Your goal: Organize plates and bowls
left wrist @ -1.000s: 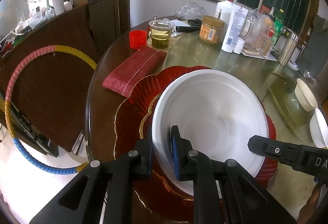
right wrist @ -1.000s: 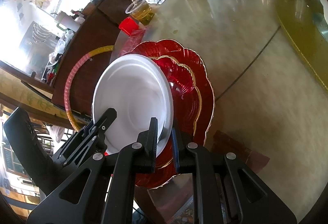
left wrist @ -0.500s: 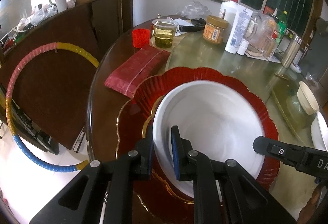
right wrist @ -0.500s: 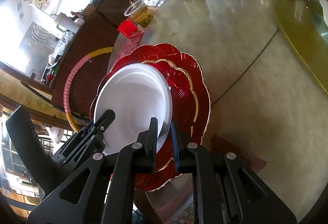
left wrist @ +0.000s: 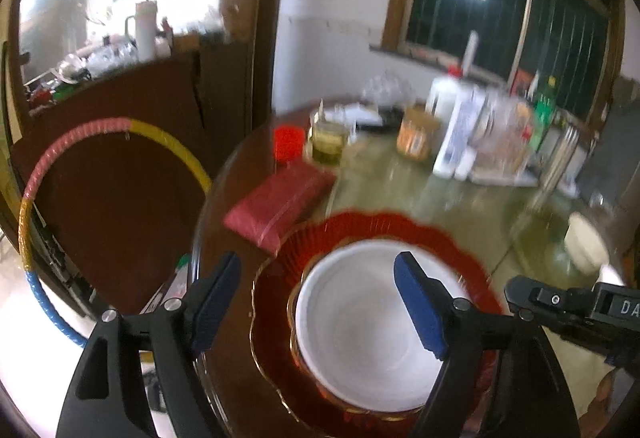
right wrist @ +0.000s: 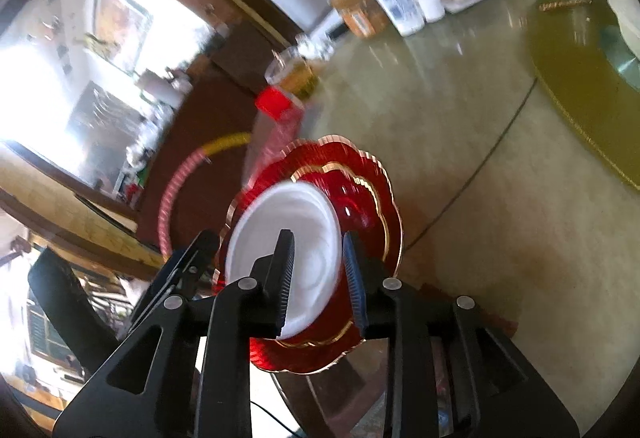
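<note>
A white plate (left wrist: 372, 322) lies on a stack of two red scalloped plates with gold rims (left wrist: 276, 302) near the table's edge. It also shows in the right wrist view (right wrist: 304, 234) on the red plates (right wrist: 372, 205). My left gripper (left wrist: 320, 298) is open and empty, raised above the white plate's near side. My right gripper (right wrist: 318, 274) is open and empty, its jaws apart on either side of the plate's rim without gripping it. The right gripper's body (left wrist: 572, 310) shows at the right of the left wrist view.
A red packet (left wrist: 280, 205), a red cup (left wrist: 288, 143), a glass of yellow liquid (left wrist: 328, 141), jars and bottles (left wrist: 452, 129) stand at the table's back. A white bowl (left wrist: 586, 248) sits on the olive turntable (right wrist: 580, 77) at right. A hoop (left wrist: 52, 165) leans at left.
Both grippers have let go of the white plate and opened. The plate now lies flat on the red plates. Both grippers have pulled back and up.
</note>
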`<state>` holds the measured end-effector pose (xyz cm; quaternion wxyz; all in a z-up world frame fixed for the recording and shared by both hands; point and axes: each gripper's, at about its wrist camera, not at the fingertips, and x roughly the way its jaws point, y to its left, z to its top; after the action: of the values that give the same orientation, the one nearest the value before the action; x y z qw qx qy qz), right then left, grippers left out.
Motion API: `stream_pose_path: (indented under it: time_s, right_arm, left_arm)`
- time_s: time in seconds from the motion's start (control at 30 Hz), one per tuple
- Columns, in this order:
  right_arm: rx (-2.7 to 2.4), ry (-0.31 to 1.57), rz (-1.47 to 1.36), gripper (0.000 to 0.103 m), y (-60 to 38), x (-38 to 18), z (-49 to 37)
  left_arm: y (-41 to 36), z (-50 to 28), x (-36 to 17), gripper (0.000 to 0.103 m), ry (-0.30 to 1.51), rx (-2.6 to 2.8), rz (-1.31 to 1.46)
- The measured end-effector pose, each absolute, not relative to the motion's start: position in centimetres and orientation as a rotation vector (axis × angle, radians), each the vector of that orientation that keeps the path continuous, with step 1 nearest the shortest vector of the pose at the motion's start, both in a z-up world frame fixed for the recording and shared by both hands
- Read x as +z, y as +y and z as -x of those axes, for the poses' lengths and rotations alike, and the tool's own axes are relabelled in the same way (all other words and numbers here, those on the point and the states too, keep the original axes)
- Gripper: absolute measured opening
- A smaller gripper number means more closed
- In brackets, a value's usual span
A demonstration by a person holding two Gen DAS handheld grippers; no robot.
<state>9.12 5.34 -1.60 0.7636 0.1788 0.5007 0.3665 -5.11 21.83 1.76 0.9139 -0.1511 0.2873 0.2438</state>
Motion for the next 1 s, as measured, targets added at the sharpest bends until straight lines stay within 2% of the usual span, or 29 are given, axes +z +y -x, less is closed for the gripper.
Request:
stream_pose_path:
  time_s: [0.03, 0.07, 0.13, 0.23, 0.33, 0.43, 0.53, 1.0]
  right_arm:
    - [0.793, 1.062, -0.403, 0.035, 4.8, -1.3, -9.0]
    - [0.79, 1.041, -0.418, 0.055, 4.2, -1.0, -8.8]
    - [0.784, 1.007, -0.46, 0.073, 2.8, -0.5, -8.6]
    - [0.749, 1.0, -0.499, 0.073, 0.5, -0.4, -8.9]
    - [0.706, 0.995, -0.525, 0.083, -1.9, -0.6, -9.1]
    - [0.667, 1.0, -0.533, 0.084, -4.4, -1.2, -9.1]
    - [0.642, 1.003, -0.551, 0.092, -7.0, -1.7, -8.9]
    - [0.464, 0.926, -0.728, 0.093, -20.9, -1.7, -6.5]
  left_arm:
    - [21.6, 5.4, 2.2, 0.081, 0.565, 0.508, 0.306]
    - [21.4, 5.5, 2.6, 0.081, 0.544, 0.51, 0.3]
    - [20.8, 5.5, 3.2, 0.083, 0.508, 0.508, 0.285]
    - [19.2, 4.7, 3.7, 0.085, 0.495, 0.462, 0.258]
    - [16.8, 3.0, 3.4, 0.085, 0.537, 0.379, 0.208]
    - [14.2, 1.6, 2.9, 0.085, 0.572, 0.297, 0.154]
    - [11.6, 0.4, 2.5, 0.085, 0.607, 0.227, 0.112]
    - [2.3, -5.2, 0.6, 0.085, 0.839, -0.067, 0.122]
